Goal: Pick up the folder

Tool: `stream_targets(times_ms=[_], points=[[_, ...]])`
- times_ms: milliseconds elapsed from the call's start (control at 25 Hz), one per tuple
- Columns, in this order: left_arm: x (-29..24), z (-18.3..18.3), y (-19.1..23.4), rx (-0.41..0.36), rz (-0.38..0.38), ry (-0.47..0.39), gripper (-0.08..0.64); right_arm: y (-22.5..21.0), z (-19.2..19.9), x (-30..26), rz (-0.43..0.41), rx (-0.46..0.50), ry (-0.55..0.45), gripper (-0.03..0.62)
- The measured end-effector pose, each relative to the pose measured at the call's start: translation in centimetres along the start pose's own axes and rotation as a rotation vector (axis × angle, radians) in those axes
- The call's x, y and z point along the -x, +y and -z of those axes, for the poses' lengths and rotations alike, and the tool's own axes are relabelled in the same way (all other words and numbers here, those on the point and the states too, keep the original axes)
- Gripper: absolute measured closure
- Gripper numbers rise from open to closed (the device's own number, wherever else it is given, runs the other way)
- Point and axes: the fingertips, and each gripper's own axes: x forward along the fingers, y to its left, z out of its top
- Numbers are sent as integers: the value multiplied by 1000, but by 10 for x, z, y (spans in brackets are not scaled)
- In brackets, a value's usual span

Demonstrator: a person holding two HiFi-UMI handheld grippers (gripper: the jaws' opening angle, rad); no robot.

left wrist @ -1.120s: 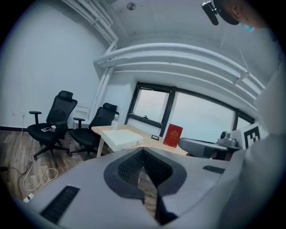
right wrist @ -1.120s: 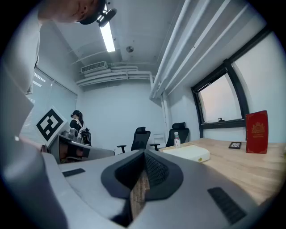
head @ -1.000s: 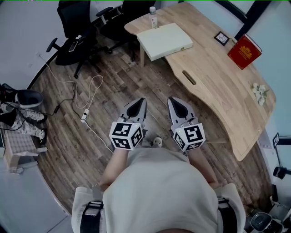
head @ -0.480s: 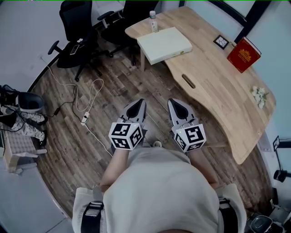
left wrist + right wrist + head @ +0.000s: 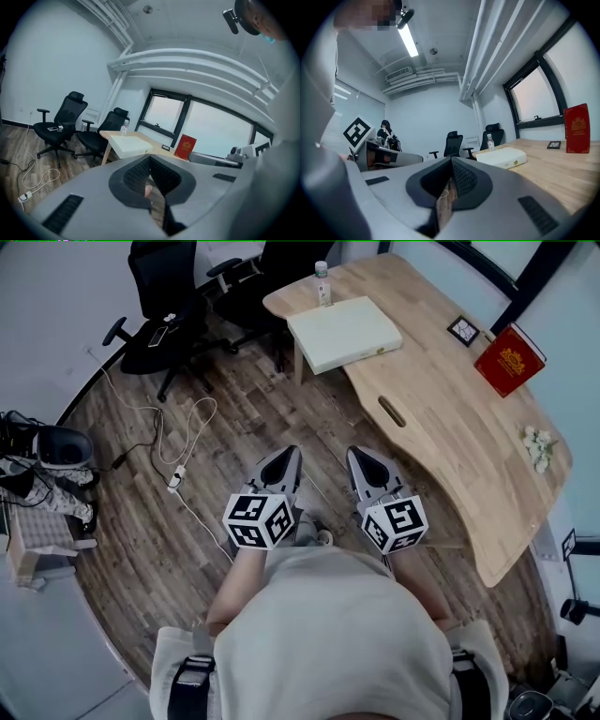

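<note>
The folder is a thick, pale cream one lying flat on the far end of the wooden desk. It also shows in the left gripper view and in the right gripper view. My left gripper and right gripper are held side by side above the wooden floor, close to my body and well short of the desk. Both point toward the desk. Both are shut with nothing between their jaws, as each gripper's own view shows.
A water bottle stands just behind the folder. A red book, a small frame and white flowers are on the desk. Black office chairs stand at far left. A white cable trails over the floor, and bags lie at left.
The head view has drifted slightly, so the desk sits a little further right. Both grippers stay shut and in the same place.
</note>
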Motion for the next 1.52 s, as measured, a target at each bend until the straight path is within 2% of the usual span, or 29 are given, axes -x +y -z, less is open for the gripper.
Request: stream_targets(times_ms=[320, 800, 1160, 1520], points=[[-12, 0, 11, 21, -15, 11, 538, -6, 6, -15, 5, 16, 27, 574], [-58, -24, 37, 25, 2, 10, 538, -39, -3, -55, 47, 3, 19, 574], [-101, -42, 71, 43, 27, 30, 538, -65, -22, -97, 77, 27, 15, 574], [-145, -72, 105, 61, 88, 57, 538, -85, -44, -149, 105, 41, 10, 574]])
